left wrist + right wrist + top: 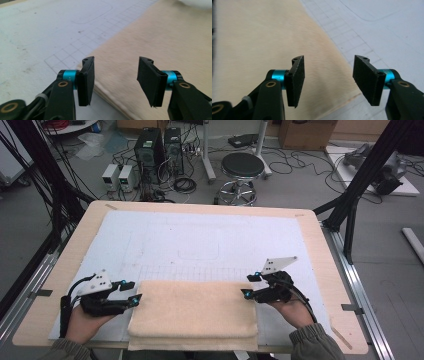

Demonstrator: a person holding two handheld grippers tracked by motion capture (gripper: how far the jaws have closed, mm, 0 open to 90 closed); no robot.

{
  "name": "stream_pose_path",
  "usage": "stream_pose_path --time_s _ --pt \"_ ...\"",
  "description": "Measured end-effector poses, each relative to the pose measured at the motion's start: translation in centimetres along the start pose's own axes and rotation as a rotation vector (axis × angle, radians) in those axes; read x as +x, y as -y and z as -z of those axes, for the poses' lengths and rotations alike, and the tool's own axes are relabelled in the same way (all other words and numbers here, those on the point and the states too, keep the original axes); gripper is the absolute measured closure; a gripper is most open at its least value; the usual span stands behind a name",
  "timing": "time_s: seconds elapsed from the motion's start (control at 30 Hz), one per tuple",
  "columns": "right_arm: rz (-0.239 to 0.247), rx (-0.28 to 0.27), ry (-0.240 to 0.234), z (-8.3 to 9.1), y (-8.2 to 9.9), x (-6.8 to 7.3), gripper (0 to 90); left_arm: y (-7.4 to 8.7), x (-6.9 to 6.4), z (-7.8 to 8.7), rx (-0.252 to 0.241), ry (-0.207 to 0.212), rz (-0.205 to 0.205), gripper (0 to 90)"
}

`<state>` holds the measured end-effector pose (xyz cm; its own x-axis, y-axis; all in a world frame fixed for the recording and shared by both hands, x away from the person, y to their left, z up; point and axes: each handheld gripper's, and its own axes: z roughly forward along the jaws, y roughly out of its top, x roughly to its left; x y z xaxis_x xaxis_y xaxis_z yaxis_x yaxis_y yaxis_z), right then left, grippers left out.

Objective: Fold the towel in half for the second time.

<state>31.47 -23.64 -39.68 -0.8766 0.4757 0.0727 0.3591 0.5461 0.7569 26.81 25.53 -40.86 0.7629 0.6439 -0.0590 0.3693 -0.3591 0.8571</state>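
Note:
A cream folded towel (pixel 192 312) lies flat at the near edge of the white mat (pixel 200 235). My left gripper (pixel 131 291) hovers at the towel's left far corner, jaws apart, nothing pinched. In the left gripper view, the left gripper (pixel 113 80) straddles the towel's edge (pixel 155 50) from just above. My right gripper (pixel 248 285) sits at the towel's right far corner, also open. The right gripper view shows the right gripper (pixel 327 80) over the towel (pixel 257 45) near its edge, the pads (pixel 297 80) clear of the cloth.
The mat covers a wooden table (pixel 320 245); a drawn grid (pixel 200 272) and a rounded outline (pixel 199 251) mark it beyond the towel. Past the table stand a black stool (pixel 242 170), computer towers (pixel 150 150) and floor cables. Black frame posts (pixel 360 175) rise at the right.

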Motion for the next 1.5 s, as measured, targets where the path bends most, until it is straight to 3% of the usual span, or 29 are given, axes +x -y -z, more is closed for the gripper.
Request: stream_pose_path --time_s 0.1,0.23,0.33,0.4,0.47,0.57,0.7,0.83,1.0,1.17,1.33,1.5 --pt "-0.036 0.033 -0.003 -1.2 0.2 -1.1 39.2 -0.2 1.1 -1.6 0.031 -0.004 0.025 42.5" --pt "-0.055 0.085 -0.006 -2.4 0.6 -2.0 36.9 -0.4 2.0 -3.1 0.067 -0.016 0.021 40.5" --pt "-0.077 0.101 -0.035 -3.0 0.9 -2.3 38.0 0.0 2.7 -4.0 0.112 0.002 0.054 38.1" --pt "-0.093 0.106 -0.073 -3.2 1.2 -2.6 43.3 0.4 2.9 -4.3 0.139 0.021 0.073 38.6" --pt "-0.097 0.105 -0.097 -3.5 1.5 -2.6 48.7 0.7 2.9 -4.5 0.152 0.063 0.09 45.4" --pt "-0.098 0.099 -0.119 -3.5 1.6 -2.6 58.1 0.8 3.0 -4.4 0.154 0.075 0.111 51.7" --pt "-0.06 0.1 -0.122 -3.4 1.3 -2.2 73.8 0.7 2.7 -4.3 0.145 0.09 0.078 69.5" --pt "-0.016 0.101 -0.089 -3.2 1.0 -1.7 78.1 0.4 2.4 -4.2 0.141 0.056 0.061 76.2" --pt "-0.009 0.09 -0.036 -2.9 -0.1 -2.3 79.4 -1.6 3.0 -4.1 0.104 -0.044 0.039 78.6" --pt "-0.012 0.048 0.048 -2.9 -3.4 -4.8 79.6 -4.8 5.1 -5.0 0.051 -0.155 0.048 79.0" --pt "-0.041 0.025 0.131 -3.5 -6.1 -8.1 79.5 -7.9 7.5 -6.6 0.031 -0.222 0.052 79.0" --pt "-0.064 0.006 0.179 -3.9 -7.9 -10.5 78.4 -9.8 9.7 -7.9 0.007 -0.27 0.105 77.9"
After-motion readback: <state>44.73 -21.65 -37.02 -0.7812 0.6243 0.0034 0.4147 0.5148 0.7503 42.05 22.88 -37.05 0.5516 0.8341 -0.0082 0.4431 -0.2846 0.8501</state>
